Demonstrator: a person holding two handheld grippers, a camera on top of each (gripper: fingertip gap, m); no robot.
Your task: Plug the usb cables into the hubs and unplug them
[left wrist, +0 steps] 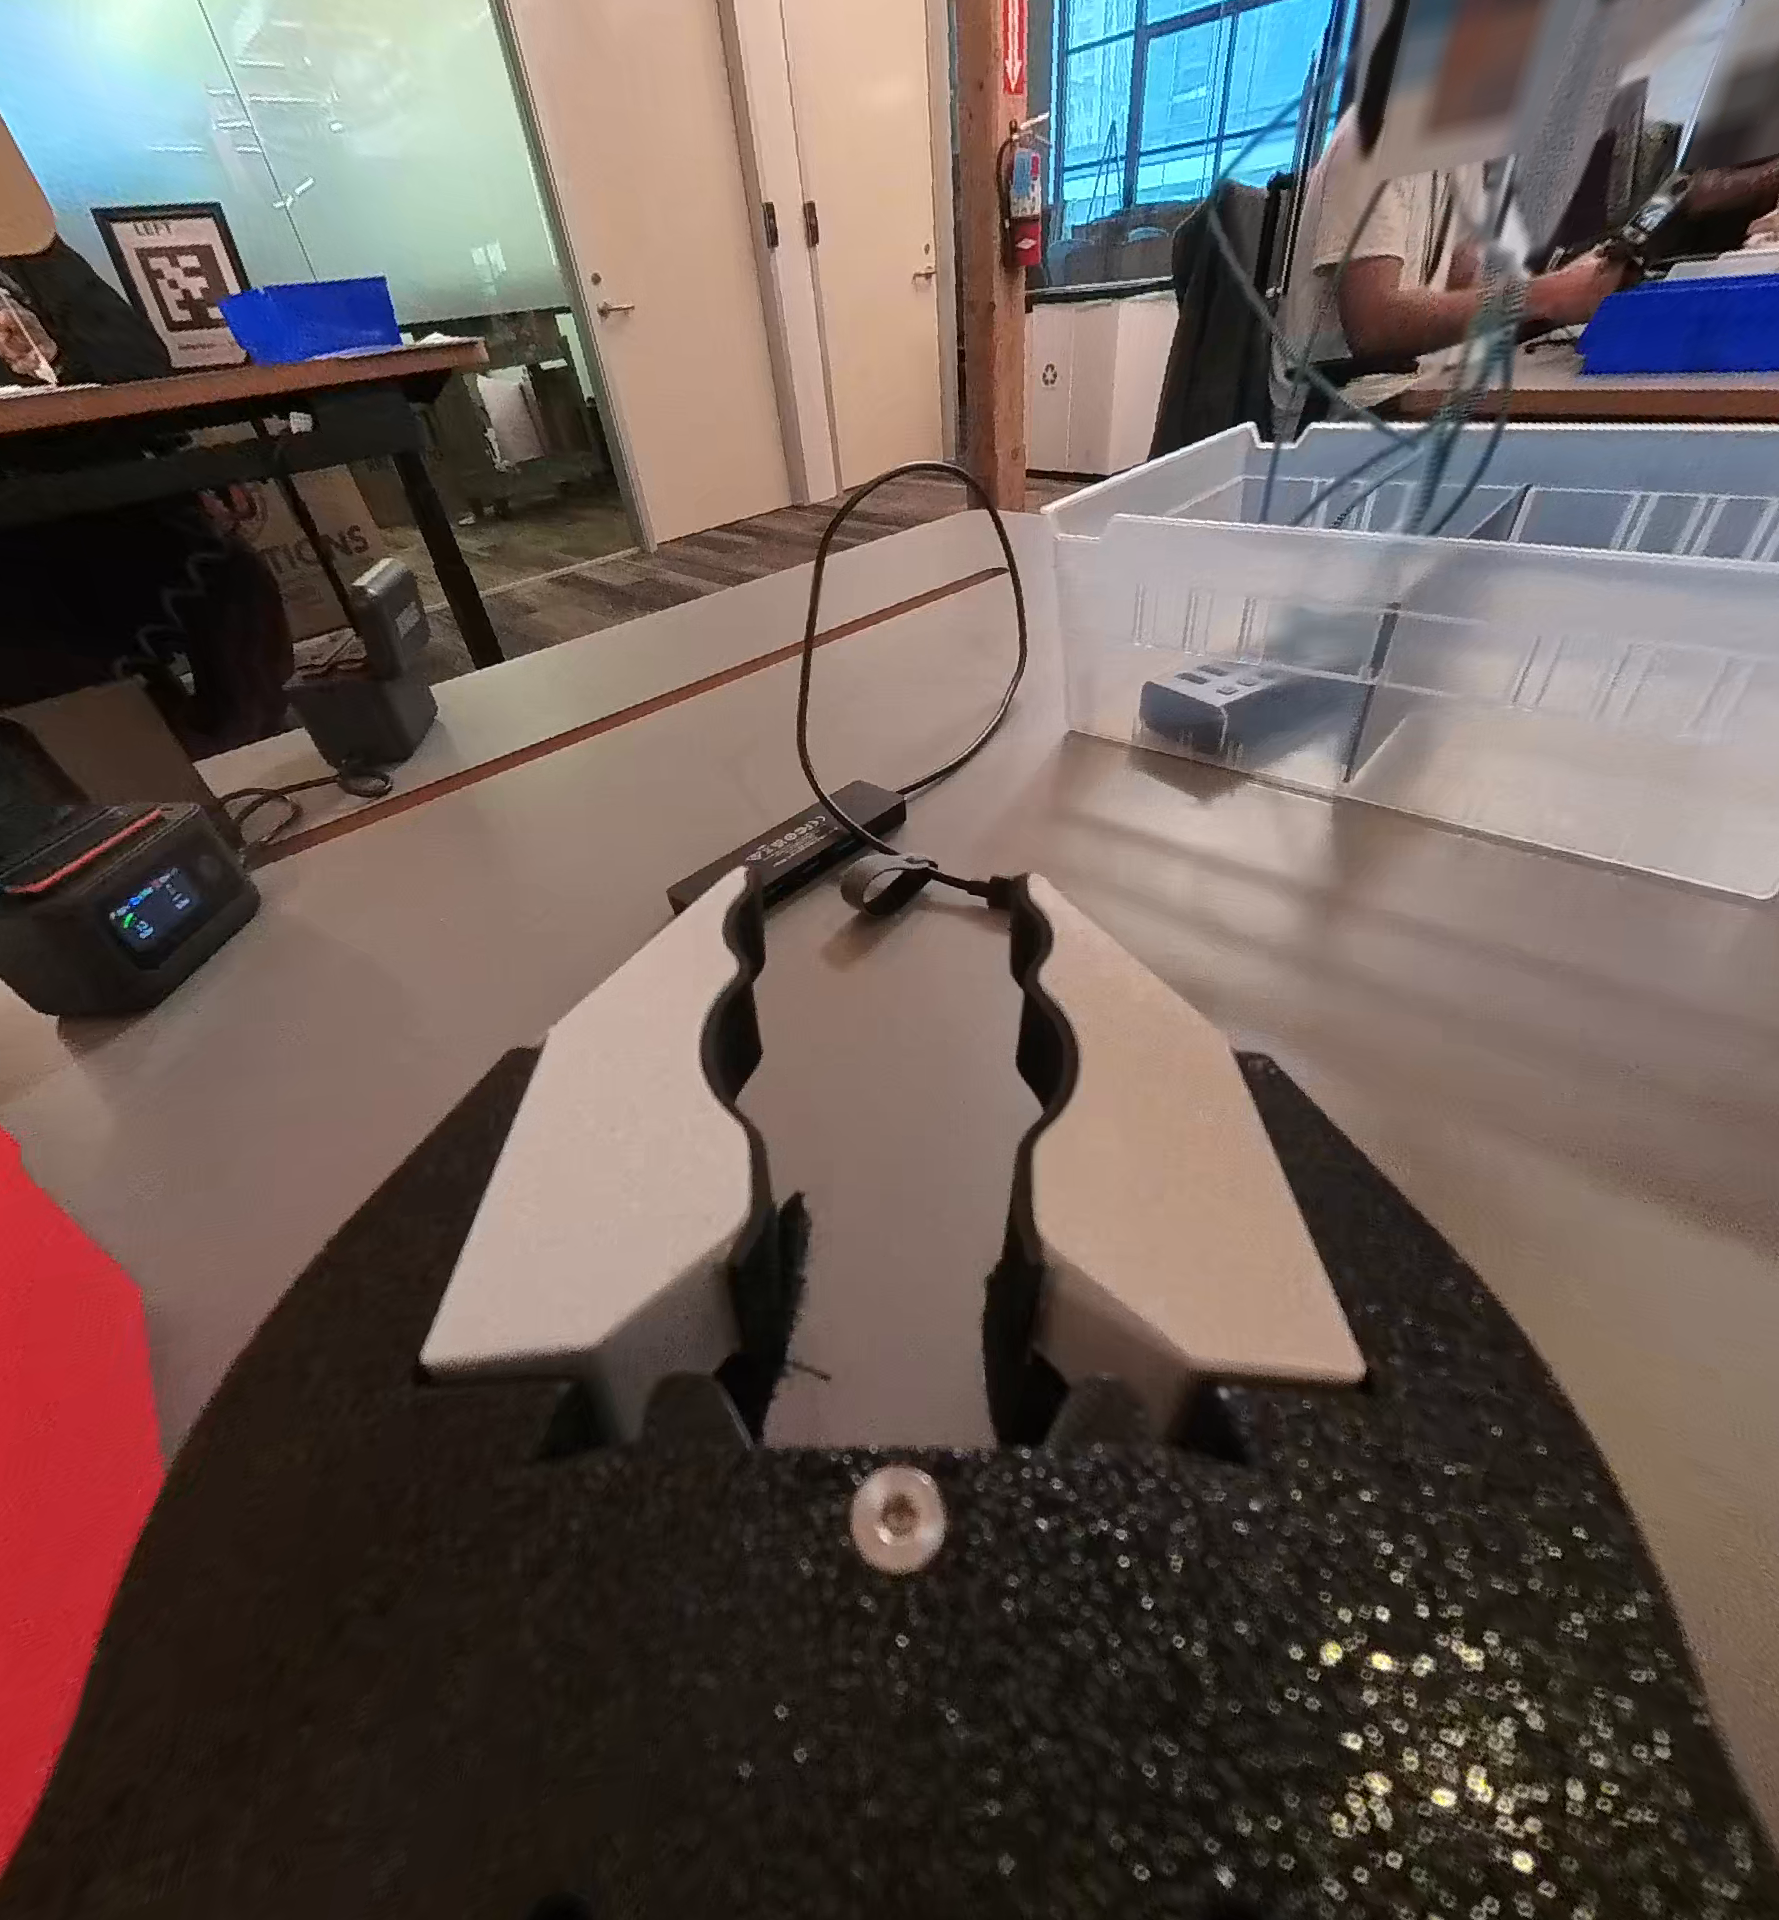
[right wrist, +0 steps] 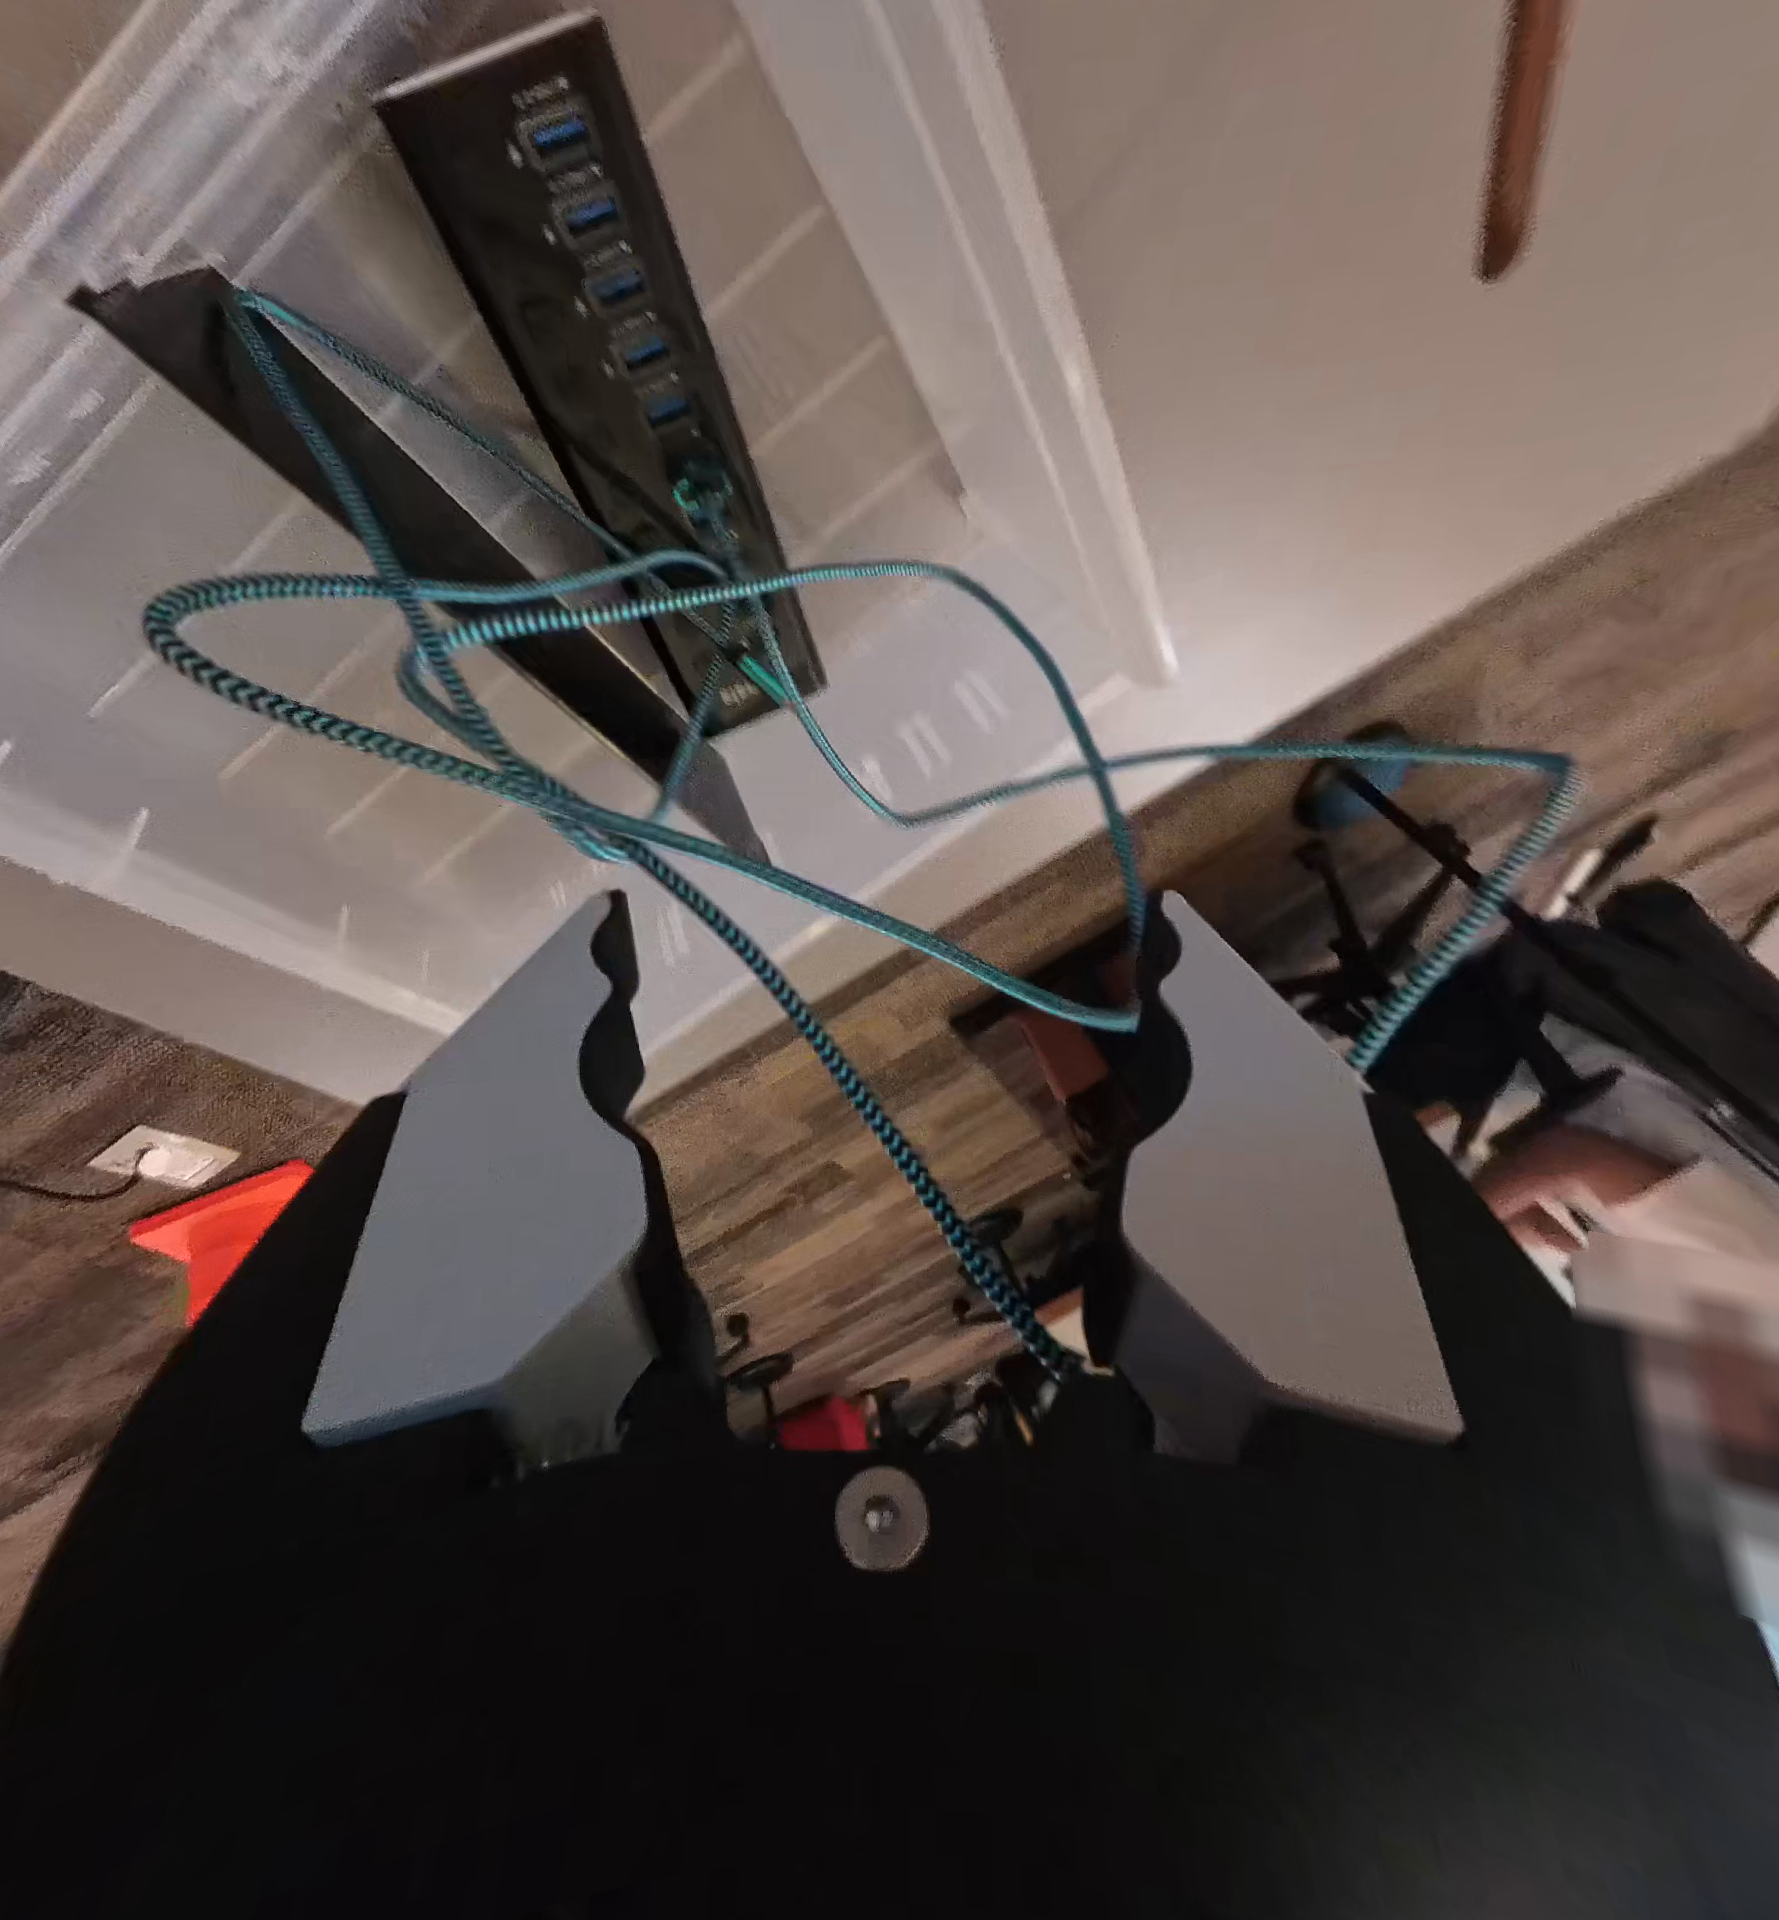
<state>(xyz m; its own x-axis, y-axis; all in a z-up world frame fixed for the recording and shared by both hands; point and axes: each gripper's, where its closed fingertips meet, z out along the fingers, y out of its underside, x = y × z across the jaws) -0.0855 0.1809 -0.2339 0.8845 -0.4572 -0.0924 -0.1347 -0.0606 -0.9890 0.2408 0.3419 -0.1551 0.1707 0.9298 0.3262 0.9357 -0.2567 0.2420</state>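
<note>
The left hand-held gripper (left wrist: 885, 914) sits low over the grey bench (left wrist: 1280, 1039), jaws wide apart and holding nothing, its tips just short of a flat black hub (left wrist: 791, 844) whose black cable (left wrist: 812, 623) loops toward the far edge. The right hand-held gripper (right wrist: 885, 966) is also spread open, with a teal braided cable (right wrist: 864, 1122) draped between its fingers, not pinched. That cable runs to a long black hub (right wrist: 604, 312) inside the clear bin (left wrist: 1487, 790) at the bench's right side.

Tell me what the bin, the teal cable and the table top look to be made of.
Bin: clear, slightly frosted moulded plastic; the hub shows through its wall. Teal cable: woven fabric sleeve, going by its teal-and-black braid pattern. Table top: smooth grey surface with a soft sheen, likely laminate; it reflects the bin.
</note>
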